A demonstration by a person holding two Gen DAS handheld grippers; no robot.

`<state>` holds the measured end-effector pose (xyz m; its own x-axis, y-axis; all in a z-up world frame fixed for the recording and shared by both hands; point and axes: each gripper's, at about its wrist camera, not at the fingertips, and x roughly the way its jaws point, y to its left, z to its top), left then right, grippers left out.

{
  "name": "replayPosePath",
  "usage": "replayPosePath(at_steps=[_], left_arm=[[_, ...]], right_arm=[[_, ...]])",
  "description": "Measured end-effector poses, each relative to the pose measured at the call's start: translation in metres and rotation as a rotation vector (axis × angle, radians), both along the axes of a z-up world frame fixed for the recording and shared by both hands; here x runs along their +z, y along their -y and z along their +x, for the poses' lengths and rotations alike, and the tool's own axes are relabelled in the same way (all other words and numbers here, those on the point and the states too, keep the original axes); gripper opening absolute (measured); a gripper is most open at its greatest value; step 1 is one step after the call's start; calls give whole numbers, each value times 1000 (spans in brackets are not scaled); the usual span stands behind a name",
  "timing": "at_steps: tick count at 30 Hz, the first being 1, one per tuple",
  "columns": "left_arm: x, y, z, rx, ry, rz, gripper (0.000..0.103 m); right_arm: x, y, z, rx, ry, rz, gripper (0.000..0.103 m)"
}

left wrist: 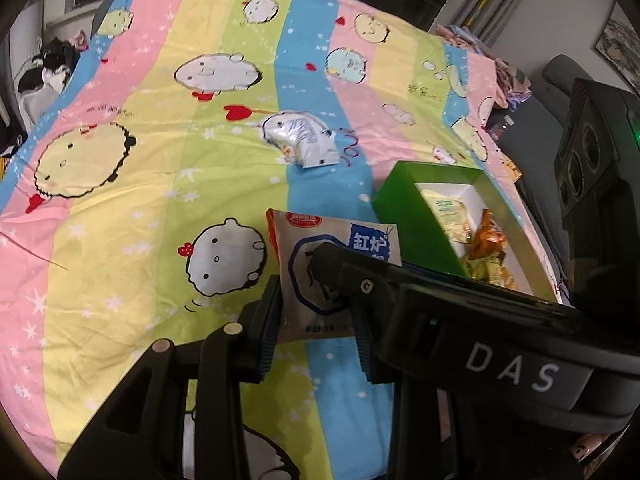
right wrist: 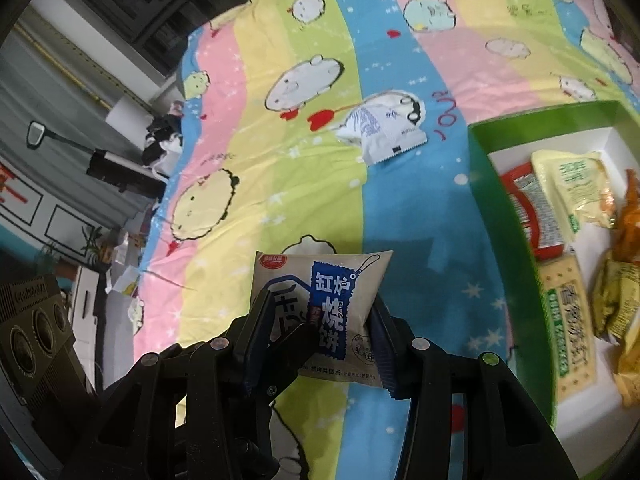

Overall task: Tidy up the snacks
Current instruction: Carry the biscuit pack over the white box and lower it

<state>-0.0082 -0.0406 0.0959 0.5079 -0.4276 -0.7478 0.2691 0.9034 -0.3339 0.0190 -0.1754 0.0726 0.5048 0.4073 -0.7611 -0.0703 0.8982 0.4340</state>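
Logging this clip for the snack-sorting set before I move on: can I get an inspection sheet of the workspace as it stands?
Surface: striped cartoon bed sheet, lightly creased.
Job's things: white-and-blue snack packet gripped above the sheet; a second white packet lying loose further back; green box at the right, open and already holding several snack packs.
Clutter: pile of clothes at the far left edge of the bed.
Grippers: left claw and right claw are both shut on the same white-and-blue snack packet.
Cables: nothing seen.
Surroundings: dark speaker-like unit beside the bed; dim room.
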Motion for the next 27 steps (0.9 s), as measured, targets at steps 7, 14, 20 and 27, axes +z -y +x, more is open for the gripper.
replayPosePath(at_steps=[7, 14, 20, 27], left_arm=[[26, 14, -19, -29, 72, -4, 31], [41, 34, -31, -79, 117, -13, 31], [48, 62, -35, -141, 143, 1, 31], [51, 96, -29, -208, 151, 4, 32]], right_arm=[[25, 12, -24, -26, 76, -1, 49], [42, 35, -44, -74, 128, -10, 49], [47, 60, -54, -121, 152, -1, 49], [50, 98, -58, -195, 168, 10, 49]])
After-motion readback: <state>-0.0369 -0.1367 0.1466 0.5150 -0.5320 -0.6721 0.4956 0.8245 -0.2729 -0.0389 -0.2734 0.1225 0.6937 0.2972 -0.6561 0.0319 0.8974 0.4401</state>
